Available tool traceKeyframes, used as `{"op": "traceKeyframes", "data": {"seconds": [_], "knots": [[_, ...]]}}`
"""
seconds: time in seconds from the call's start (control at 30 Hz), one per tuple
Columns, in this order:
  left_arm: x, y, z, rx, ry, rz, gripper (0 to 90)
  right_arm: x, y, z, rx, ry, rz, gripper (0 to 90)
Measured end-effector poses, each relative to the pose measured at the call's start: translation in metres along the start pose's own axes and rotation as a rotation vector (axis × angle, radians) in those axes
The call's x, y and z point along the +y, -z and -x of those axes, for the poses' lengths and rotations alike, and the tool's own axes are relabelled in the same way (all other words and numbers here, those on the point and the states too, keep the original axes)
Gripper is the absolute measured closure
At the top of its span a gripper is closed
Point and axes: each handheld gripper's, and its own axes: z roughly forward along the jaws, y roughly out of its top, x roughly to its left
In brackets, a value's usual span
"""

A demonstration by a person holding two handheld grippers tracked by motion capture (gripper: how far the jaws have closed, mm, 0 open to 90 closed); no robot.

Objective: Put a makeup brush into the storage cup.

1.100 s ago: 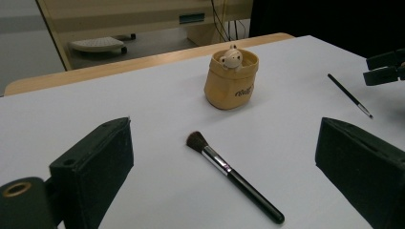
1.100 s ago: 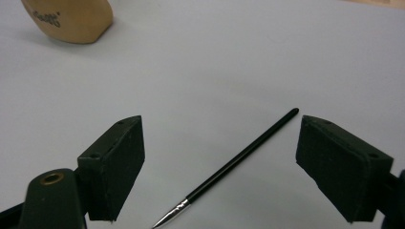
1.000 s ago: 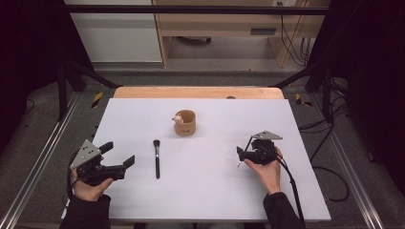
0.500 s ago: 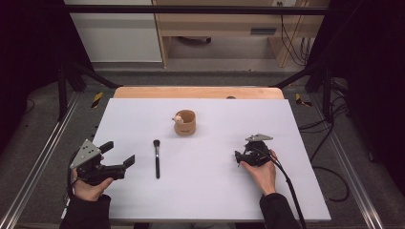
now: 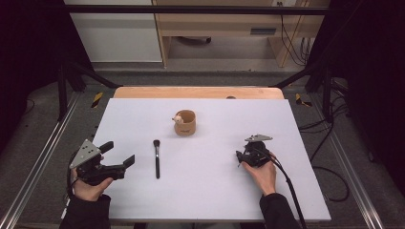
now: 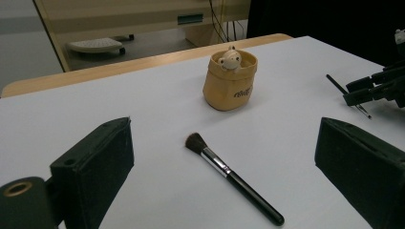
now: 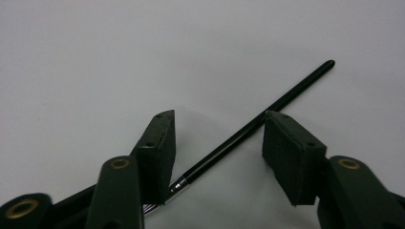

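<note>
A thin black brush lies flat on the white table, slanting across the gap between the jaws of my right gripper. Those jaws have just been closing; they stand half apart around its handle without pinching it. The right gripper rests low on the table at the right. My left gripper is held wide open at the left with nothing between its pads. A thicker black makeup brush lies just right of the left gripper, bristles pointing away. A tan pouch holding a small bear figure stands behind it.
A wooden strip borders the table's far edge. Metal rails run along both sides, and a cable trails from the right gripper toward the person. In the left gripper view, the right gripper is at the far right.
The right gripper has edged slightly left and lower onto the table. The left gripper, the makeup brush and the pouch have stayed put.
</note>
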Motion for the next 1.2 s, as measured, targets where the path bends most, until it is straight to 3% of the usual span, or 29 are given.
{"op": "traceKeyframes", "data": {"seconds": [0.4,1.2], "knots": [[0.0,-0.001,0.001,0.001,-0.003,-0.005,5.4,0.0,0.003,-0.001,0.021,0.021,-0.011,69.3],[0.0,-0.001,0.002,0.002,-0.007,-0.008,5.6,-0.001,0.012,0.005,-0.01,0.015,-0.061,82.1]]}}
